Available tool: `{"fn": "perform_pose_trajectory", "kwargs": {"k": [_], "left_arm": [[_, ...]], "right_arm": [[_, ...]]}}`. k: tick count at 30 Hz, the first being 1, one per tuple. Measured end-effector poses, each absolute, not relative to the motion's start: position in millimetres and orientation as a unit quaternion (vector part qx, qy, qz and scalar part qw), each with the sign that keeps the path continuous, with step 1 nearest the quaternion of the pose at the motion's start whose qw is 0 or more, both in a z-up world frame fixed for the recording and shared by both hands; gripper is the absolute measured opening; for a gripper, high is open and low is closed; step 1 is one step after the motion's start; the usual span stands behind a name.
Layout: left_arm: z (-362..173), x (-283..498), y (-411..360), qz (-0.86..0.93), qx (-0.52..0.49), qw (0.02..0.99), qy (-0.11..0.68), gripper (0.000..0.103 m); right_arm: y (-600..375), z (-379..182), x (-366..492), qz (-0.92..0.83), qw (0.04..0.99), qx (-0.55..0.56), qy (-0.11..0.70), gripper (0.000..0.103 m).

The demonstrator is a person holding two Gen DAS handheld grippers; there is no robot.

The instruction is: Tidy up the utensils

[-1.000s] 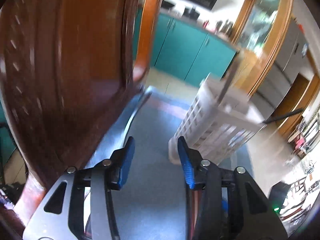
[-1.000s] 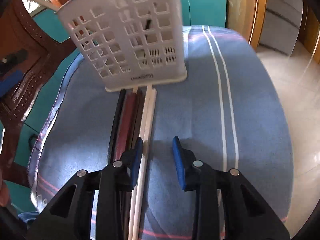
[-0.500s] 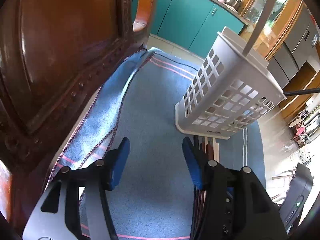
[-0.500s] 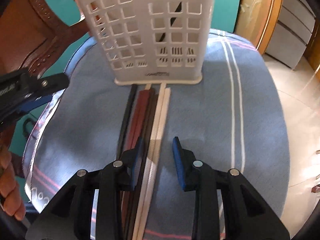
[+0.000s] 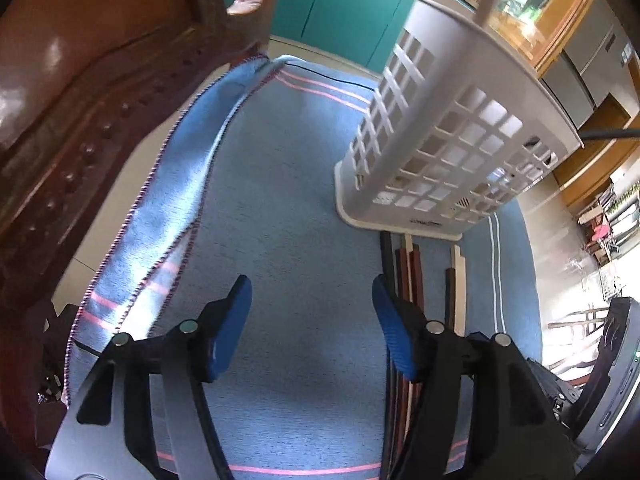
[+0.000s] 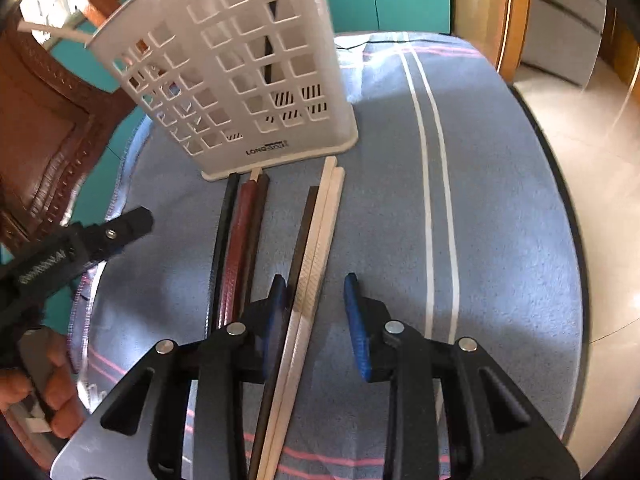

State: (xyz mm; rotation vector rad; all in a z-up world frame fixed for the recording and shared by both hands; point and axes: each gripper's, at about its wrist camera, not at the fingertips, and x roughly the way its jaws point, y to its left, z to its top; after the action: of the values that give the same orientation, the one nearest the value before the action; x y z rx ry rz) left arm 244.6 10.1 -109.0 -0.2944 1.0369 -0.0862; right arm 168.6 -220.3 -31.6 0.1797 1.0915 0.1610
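Both tools (image 5: 312, 320) (image 6: 316, 300) released over blue striped cloth (image 6: 500, 200); teal cabinets (image 5: 344, 4) behind, white basket (image 6: 240, 80) upright

A: What covers the tabletop (image 6: 576, 280)?

B: A blue cloth (image 6: 500, 200) with white and pink stripes; its left edge is folded over on itself beside the wooden chair (image 5: 60, 120).

A: And on the cloth?

B: A white lattice utensil basket (image 6: 248, 80) stands upright at the far side. In front of it chopsticks lie lengthwise: a dark group (image 6: 240, 240), black and reddish-brown, with ends right at the basket's base, and just to the right a cream pair (image 6: 320, 248) with one dark stick alongside.
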Motion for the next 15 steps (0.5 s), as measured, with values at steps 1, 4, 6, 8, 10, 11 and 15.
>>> {"fn": "perform_pose_trajectory", "kwargs": {"k": [1,4,6,8,10,11,15], "left_arm": [[-109.6,244.8,8.0,-0.042,-0.138,0.857,0.495,0.064],[-112.5,244.7,3.8,-0.042,-0.135,0.856,0.498,0.064],[-115.1,244.9,4.0,-0.041,-0.132,0.855,0.500,0.064],[-116.8,246.3,4.0,-0.039,-0.131,0.853,0.504,0.064],[-118.0,248.4,4.8,-0.039,-0.131,0.852,0.505,0.064],[-118.0,249.0,3.8,-0.040,-0.131,0.852,0.506,0.064],[-121.4,249.9,-1.7,-0.049,-0.124,0.850,0.509,0.064]], "right_arm": [[-217.1,-31.8,167.4,0.074,0.849,0.075,0.517,0.031],[-200.3,-33.0,170.0,0.063,0.859,0.034,0.507,0.031],[-193.6,-28.2,169.3,0.057,0.862,0.029,0.502,0.022],[-197.5,-28.8,168.8,0.066,0.860,0.053,0.503,0.020],[-208.6,-26.9,162.5,0.073,0.859,0.087,0.499,0.017],[-213.6,-25.3,160.0,0.072,0.861,0.097,0.494,0.007],[-233.0,-19.0,151.9,0.044,0.866,0.107,0.486,0.006]]}}
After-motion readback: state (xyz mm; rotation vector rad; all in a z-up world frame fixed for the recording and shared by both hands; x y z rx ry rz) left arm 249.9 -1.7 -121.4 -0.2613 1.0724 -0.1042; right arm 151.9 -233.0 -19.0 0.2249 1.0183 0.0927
